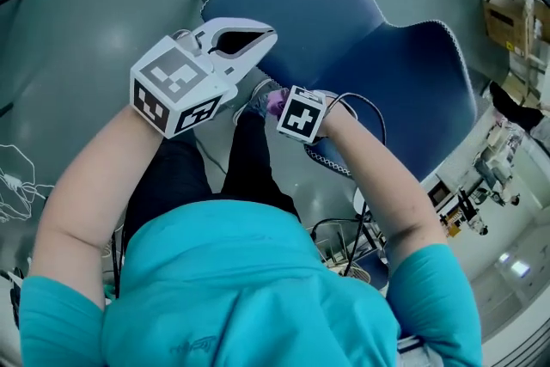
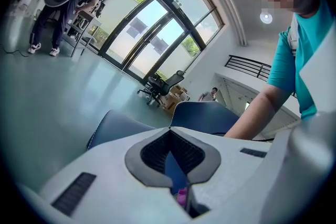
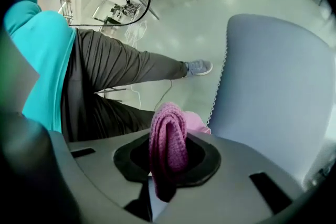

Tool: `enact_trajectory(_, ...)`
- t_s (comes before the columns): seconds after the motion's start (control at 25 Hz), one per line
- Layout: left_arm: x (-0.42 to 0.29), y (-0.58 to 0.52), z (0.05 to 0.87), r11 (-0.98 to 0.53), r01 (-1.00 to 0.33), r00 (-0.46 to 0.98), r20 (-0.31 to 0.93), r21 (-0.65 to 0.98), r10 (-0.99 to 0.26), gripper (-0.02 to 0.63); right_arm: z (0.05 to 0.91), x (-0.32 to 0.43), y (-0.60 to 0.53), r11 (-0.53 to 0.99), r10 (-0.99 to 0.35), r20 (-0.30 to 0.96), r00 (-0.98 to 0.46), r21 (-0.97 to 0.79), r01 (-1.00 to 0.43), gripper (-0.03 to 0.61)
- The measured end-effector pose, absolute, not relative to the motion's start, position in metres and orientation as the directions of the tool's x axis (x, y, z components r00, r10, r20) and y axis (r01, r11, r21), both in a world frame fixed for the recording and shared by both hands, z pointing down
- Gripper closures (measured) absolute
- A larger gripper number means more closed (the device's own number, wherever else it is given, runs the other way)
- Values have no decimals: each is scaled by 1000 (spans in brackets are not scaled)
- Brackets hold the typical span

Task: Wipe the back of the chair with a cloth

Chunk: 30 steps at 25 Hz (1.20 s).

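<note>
right gripper point(image 3: 167, 165) is clamped on the bunched pink cloth point(image 3: 168, 139) just beside the blue chair point(image 3: 273, 86), ready for wiping I guess, while the left gripper point(image 1: 268, 36) hovers closed and empty

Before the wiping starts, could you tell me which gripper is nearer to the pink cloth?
Right. The right gripper is shut on the pink cloth, which stands folded between its jaws. The left gripper is close beside it, jaws together and empty.
</note>
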<state>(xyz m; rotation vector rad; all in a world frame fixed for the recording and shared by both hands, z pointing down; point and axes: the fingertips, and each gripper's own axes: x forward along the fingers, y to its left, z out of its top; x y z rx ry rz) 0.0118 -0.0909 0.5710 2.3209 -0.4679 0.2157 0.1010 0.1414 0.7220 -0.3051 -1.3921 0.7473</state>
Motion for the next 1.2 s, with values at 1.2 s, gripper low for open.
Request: enact_trajectory(1.2,-76,-68,179,-857,-171,984,121,486,-128,620,345,75,52,555,-241,904,-353,-170,-814,517)
